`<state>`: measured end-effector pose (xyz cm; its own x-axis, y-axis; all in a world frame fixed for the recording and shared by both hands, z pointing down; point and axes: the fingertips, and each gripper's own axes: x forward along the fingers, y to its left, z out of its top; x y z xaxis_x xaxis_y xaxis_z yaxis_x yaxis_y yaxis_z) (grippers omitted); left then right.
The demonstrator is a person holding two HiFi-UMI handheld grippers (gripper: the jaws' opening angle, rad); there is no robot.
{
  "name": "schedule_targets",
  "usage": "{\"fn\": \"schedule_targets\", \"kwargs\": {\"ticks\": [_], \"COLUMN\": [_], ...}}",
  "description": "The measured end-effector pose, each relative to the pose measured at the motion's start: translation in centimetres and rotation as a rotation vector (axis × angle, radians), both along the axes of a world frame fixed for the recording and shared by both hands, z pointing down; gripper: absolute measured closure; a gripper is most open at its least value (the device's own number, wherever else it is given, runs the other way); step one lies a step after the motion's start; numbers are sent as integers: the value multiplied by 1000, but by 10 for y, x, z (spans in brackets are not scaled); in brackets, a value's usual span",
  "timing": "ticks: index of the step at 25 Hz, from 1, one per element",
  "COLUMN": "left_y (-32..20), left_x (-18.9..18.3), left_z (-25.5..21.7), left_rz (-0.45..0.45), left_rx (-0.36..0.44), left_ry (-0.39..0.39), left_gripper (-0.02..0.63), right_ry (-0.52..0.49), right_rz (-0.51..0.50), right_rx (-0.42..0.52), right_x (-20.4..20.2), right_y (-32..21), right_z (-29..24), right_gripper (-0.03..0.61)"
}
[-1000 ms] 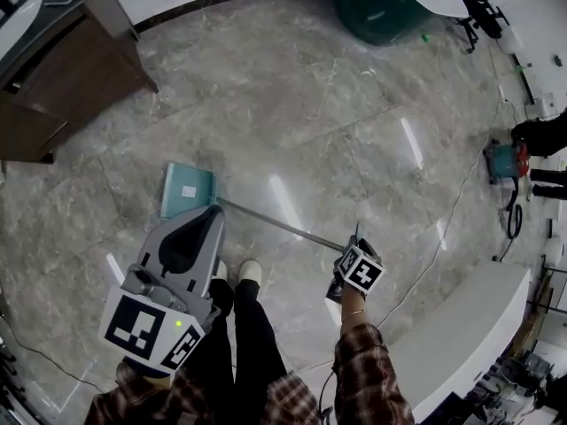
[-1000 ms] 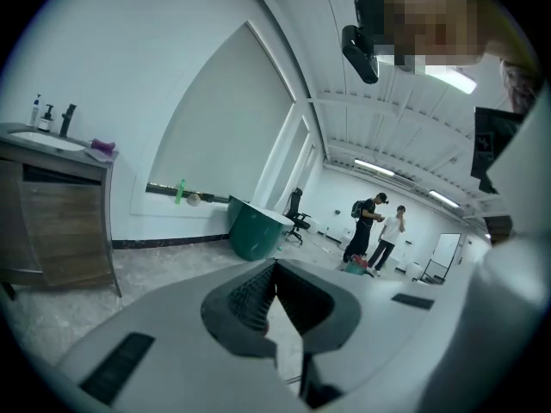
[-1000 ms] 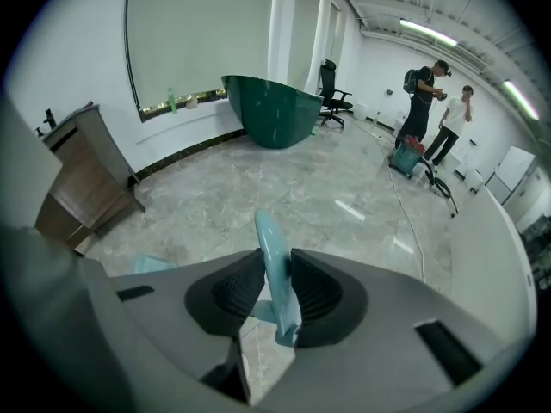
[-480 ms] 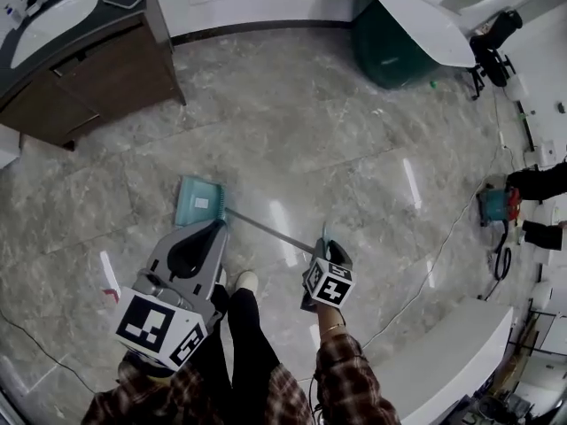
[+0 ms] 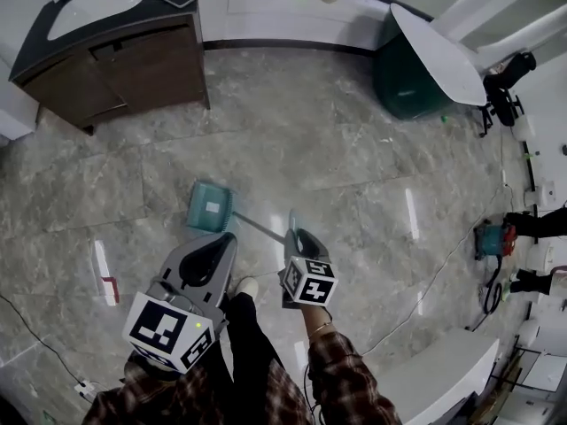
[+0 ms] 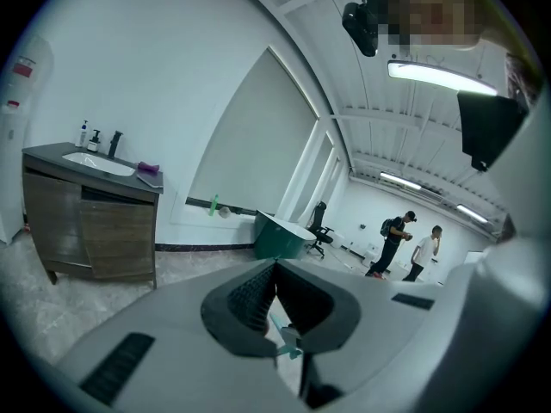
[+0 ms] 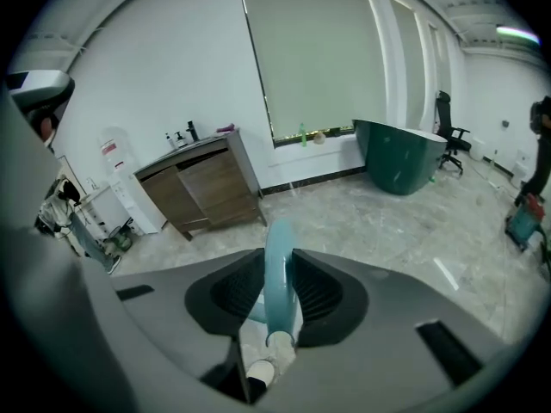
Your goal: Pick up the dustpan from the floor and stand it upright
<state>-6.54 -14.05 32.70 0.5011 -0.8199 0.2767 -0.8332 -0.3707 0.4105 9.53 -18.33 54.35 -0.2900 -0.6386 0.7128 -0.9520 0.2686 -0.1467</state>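
The teal dustpan [image 5: 210, 207] rests with its pan on the marble floor, and its thin metal rod slants up to the right. My right gripper [image 5: 297, 235] is shut on the teal grip [image 7: 279, 282] at the rod's upper end; the grip stands upright between both pads. My left gripper [image 5: 221, 243] hovers just left of the rod, above the pan, with its jaws shut and nothing in them. Through the gap under its jaws, in the left gripper view, a bit of the dustpan [image 6: 288, 347] shows.
A dark wood vanity with a sink [image 5: 133, 56] stands at the back left. A green tub-shaped base under a white top [image 5: 412, 78] is at the back right. A white counter [image 5: 443, 361], a cable and a tool [image 5: 487, 237] lie right. My shoe [image 5: 244, 286] is below the rod.
My right gripper has moved left and upward with the handle, so the rod stands steeper. The left gripper has risen a little. The pan stays on the floor.
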Motion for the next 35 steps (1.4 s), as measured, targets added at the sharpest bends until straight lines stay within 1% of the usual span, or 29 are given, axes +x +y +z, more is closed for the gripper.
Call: {"fn": "schedule_targets", "kwargs": {"ticks": [5, 8, 14, 18, 22, 25, 27, 30, 32, 35], "left_y": [14, 23, 30, 29, 23, 17, 13, 14, 13, 10], "left_x": [-23, -36, -52, -50, -45, -34, -22, 2, 19, 46], "left_z": [2, 2, 0, -5, -17, -35, -50, -73, -90, -123], "left_rz": [-43, -70, -108, -107, -94, -69, -47, -13, 12, 59], "left_rx": [-14, -16, -18, -9, 6, 27, 47, 74, 91, 153], "left_ry": [1, -1, -5, -5, -9, -15, -23, -21, -13, -5], "left_gripper": [602, 602, 602, 603, 602, 603, 603, 602, 603, 601], "right_ry": [-54, -76, -107, -145, -192, -268, -293, -317, -338, -361], "right_rz": [-108, -139, -138, -150, -168, -194, -221, -252, -254, -226], "right_rx": [1, 0, -1, 38, 47, 50, 85, 174, 245, 360], "right_x": [-50, -69, -75, -73, -74, -75, -74, -66, -58, -43], "right_y": [-2, -2, -9, -10, -6, 2, 8, 19, 26, 33], "right_z": [-9, -11, -14, -26, -46, -78, -108, -162, -203, -265], "right_gripper": [476, 476, 476, 476, 476, 476, 476, 476, 478, 514]}}
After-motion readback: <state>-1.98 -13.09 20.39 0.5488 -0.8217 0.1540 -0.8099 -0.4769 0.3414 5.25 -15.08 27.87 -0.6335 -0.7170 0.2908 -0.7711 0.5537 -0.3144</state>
